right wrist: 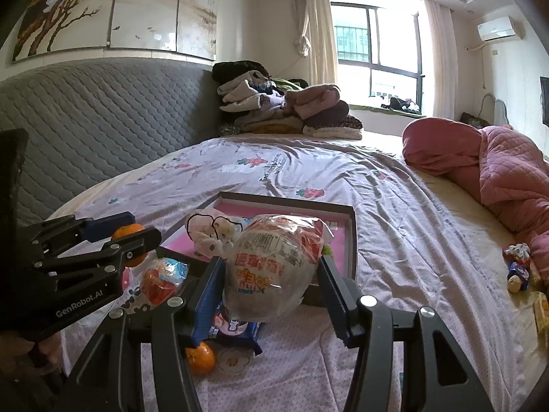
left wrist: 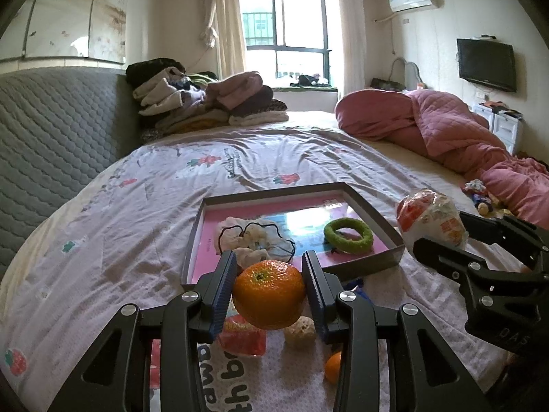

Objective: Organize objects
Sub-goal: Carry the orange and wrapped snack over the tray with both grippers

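Note:
My left gripper [left wrist: 269,273] is shut on an orange mandarin [left wrist: 268,295], held above the bedsheet just short of the grey tray [left wrist: 363,202]. That gripper and its mandarin [right wrist: 128,243] also show at the left of the right wrist view. My right gripper [right wrist: 271,276] is shut on a clear wrapped bread packet [right wrist: 274,267] with red print, lifted in front of the tray's near rim [right wrist: 353,240]. The packet [left wrist: 430,219] also appears at the tray's right side in the left wrist view. In the tray lie a green ring [left wrist: 348,235] and a pale hair scrunchie [left wrist: 255,237].
On the sheet below lie a second mandarin [right wrist: 200,357], a red snack packet [left wrist: 243,340], a beige lump [left wrist: 300,331] and a blue wrapper [right wrist: 236,331]. Small toys [right wrist: 518,267] sit at the right by the pink quilt [right wrist: 497,168]. Folded clothes [left wrist: 206,103] are stacked at the headboard.

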